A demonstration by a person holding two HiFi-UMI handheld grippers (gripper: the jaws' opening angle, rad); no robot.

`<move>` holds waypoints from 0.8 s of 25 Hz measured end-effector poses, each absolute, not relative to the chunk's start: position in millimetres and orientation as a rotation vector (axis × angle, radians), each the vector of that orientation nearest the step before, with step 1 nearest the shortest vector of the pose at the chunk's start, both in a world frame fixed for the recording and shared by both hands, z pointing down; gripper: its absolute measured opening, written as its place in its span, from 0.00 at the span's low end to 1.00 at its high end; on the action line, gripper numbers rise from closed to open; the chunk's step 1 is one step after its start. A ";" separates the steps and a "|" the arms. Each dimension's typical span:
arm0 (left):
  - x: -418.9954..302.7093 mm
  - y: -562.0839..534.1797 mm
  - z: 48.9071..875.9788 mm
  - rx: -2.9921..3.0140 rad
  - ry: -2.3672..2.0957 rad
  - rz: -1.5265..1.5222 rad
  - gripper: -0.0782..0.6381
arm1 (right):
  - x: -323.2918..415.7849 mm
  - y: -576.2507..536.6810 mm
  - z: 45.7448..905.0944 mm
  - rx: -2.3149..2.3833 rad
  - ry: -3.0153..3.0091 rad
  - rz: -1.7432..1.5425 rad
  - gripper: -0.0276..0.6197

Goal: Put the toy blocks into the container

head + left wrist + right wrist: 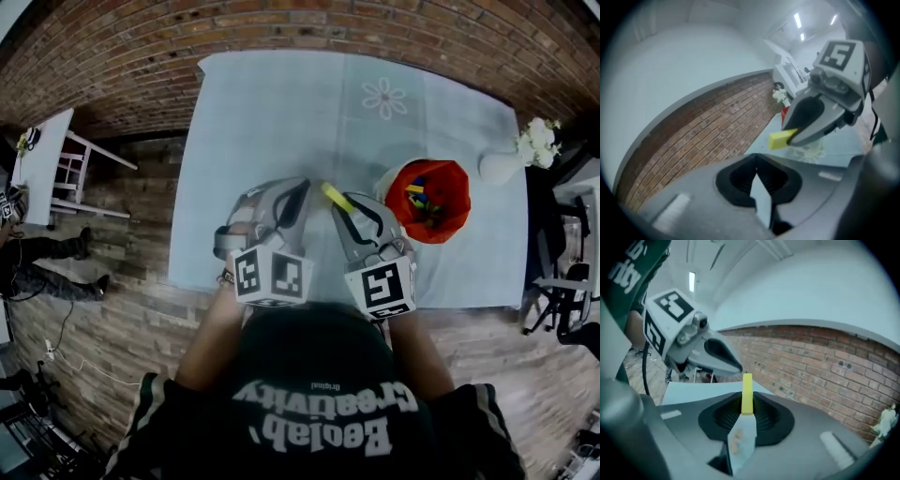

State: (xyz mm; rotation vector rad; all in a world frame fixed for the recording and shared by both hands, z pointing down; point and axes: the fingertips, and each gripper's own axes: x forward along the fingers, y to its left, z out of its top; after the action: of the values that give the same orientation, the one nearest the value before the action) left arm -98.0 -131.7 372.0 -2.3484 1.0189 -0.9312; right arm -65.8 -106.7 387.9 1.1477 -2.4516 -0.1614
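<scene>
- The person's dark green printed shirt (319,412) fills the near edge of the head view. It hides both hands, so only the forearms show, reaching up to the two marker cubes.
- The left tongs (302,187) have their tips pressed together with nothing between them. In the left gripper view (756,158) only a sliver of the counter shows behind the tips.
- The right tongs (343,210), just right of the left tongs, are clamped on a yellow bar-shaped toy block (336,196), which is clear of the counter. In the right gripper view (746,412) the block (746,393) stands up past the tips, its gripped end hidden between the pads.
- The red round container (457,180) sits on the counter right of the right tongs, apart from the yellow block. Inside it lies a jumble of coloured toy blocks (422,199), too small to tell apart.
- In the left gripper view the right tongs (793,137) cover nearly all of the container.
- The counter (281,112) wears a pale blue cloth with a white flower print (384,97) toward its far side. The tongs hide part of its near half.
- A white vase of white flowers (503,167) stands at the counter's right edge.
- A wood plank floor (122,309) lies around the counter, and a red brick wall (281,23) closes the far side.
- At the far left, white furniture (42,164) and a person's legs (56,248) are cut off by the frame.
</scene>
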 end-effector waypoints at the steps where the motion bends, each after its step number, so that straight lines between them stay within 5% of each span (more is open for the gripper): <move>1: -98.2 -133.3 366.4 -2.347 1.038 -0.920 0.11 | -62.7 -105.7 370.9 1.170 -2.465 -0.198 0.16; 20: 72.3 -124.0 358.3 -2.422 0.775 -0.774 0.11 | 110.4 -93.2 354.4 1.426 -2.252 -0.200 0.16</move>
State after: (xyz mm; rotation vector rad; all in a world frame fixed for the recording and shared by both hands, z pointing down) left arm 72.3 -124.0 358.3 -2.4222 0.7748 -0.7741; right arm 110.4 -93.2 354.4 1.4264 -2.2521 -0.1997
